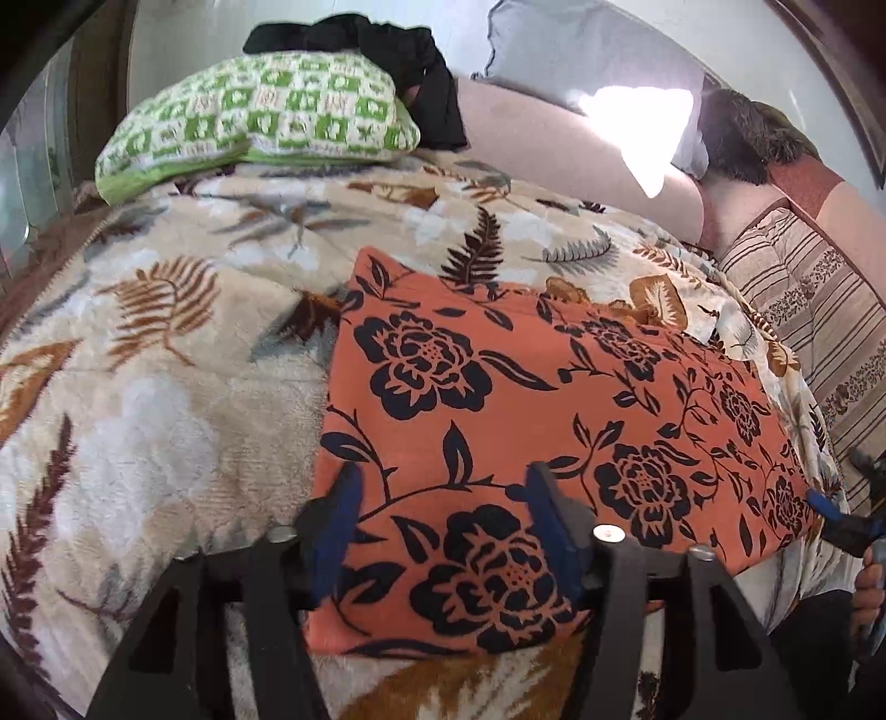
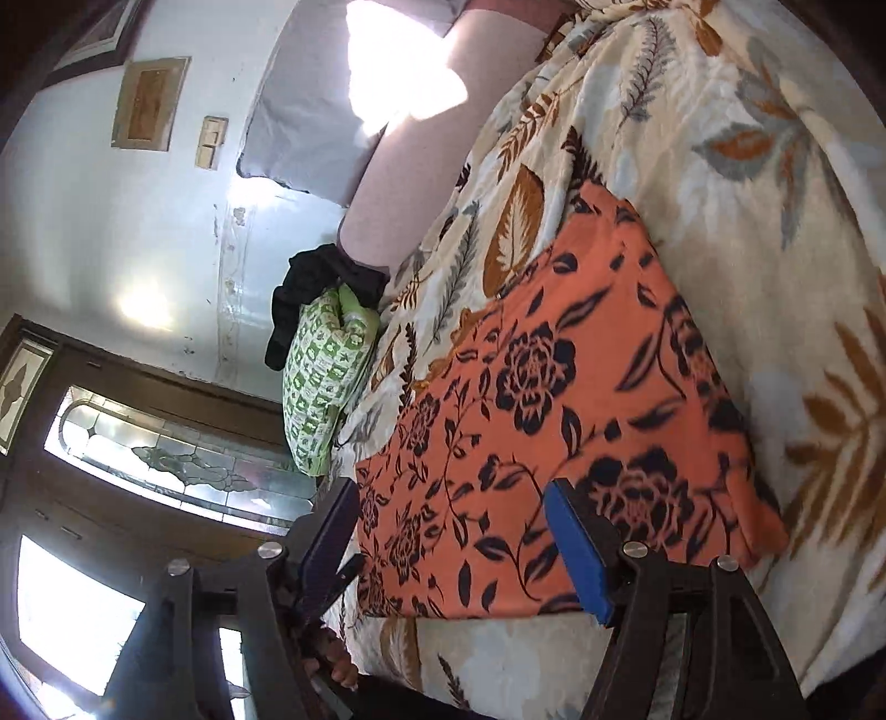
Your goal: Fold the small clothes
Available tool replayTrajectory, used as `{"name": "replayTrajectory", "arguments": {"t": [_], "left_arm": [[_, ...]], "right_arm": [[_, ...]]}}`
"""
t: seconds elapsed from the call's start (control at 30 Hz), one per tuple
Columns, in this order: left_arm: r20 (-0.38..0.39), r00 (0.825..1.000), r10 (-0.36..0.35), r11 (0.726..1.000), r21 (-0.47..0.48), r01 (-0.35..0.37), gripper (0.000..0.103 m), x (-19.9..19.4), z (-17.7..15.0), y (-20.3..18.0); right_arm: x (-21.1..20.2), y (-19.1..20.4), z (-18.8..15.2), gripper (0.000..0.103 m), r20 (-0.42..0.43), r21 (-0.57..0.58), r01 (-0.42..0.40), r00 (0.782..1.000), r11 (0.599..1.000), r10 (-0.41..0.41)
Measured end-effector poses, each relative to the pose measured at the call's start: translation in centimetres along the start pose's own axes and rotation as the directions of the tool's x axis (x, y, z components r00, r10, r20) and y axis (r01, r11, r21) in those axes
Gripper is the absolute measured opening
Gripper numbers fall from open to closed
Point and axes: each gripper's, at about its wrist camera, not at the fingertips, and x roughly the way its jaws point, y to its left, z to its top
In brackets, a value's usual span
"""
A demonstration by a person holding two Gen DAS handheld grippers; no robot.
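Orange cloth [image 1: 526, 387] with black flower print, folded into a flat rectangle, lying on a bed under a cream blanket [image 1: 166, 343] patterned with brown and grey leaves. Near edge of the cloth close to the bed's front edge. Left gripper [image 1: 443, 498] just above that near edge, jaws spread wide, blue pads to either side of a printed flower, nothing pinched between them. Right gripper [image 2: 454, 526] at the cloth's other near corner, rolled sideways in its own view, jaws likewise wide and holding nothing; one blue pad over the cloth, the other off its edge. Tip of the right gripper also showing at the far right of the left view, with fingers of a hand [image 1: 869, 587] below it.

Farther back on the bed: a green-and-white checked pillow [image 1: 260, 122] with a black garment [image 1: 387, 50] draped behind it. Beside these, a pale pink bolster [image 1: 554, 149] with a bright patch of sunlight, a grey pillow [image 1: 581, 50] against the wall, and a striped brown cover [image 1: 819, 310] at the right.

Room: white wall [image 2: 111, 221] with scuffed paint, a framed picture [image 2: 149, 102], a light switch [image 2: 210, 141], and a dark wooden door with leaded glass [image 2: 177, 454]
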Motion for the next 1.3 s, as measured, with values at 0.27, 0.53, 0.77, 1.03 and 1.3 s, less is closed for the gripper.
{"name": "replayTrajectory", "arguments": {"t": [0.27, 0.53, 0.77, 1.03, 1.3], "left_arm": [[-0.087, 0.986, 0.142, 0.990, -0.012, -0.144, 0.072, 0.3, -2.3, 1.6], [-0.122, 0.977, 0.176, 0.982, -0.040, -0.182, 0.072, 0.9, -3.0, 2.7], [-0.016, 0.984, 0.179, 0.983, -0.030, -0.179, 0.072, -1.8, -1.5, 0.7], [-0.024, 0.986, 0.164, 0.986, 0.037, -0.163, 0.072, -0.5, 0.1, -4.3], [-0.026, 0.986, 0.167, 0.985, 0.051, -0.165, 0.072, -1.1, -0.3, -5.9]], "right_arm": [[-0.1, -2.8, -0.5, 0.074, 0.024, 0.070, 0.066, 0.997, 0.995, -0.068], [-0.6, -3.9, -0.5, 0.074, 0.036, 0.115, 0.079, 0.996, 0.990, -0.083], [-3.1, -1.8, -1.6, 0.074, 0.096, 0.082, 0.024, 0.995, 0.996, -0.032], [-1.3, -2.8, -5.2, 0.075, -0.002, 0.157, 0.030, 1.000, 0.987, -0.030], [-0.9, -3.9, -5.5, 0.075, 0.003, 0.166, 0.050, 0.999, 0.985, -0.052]]}}
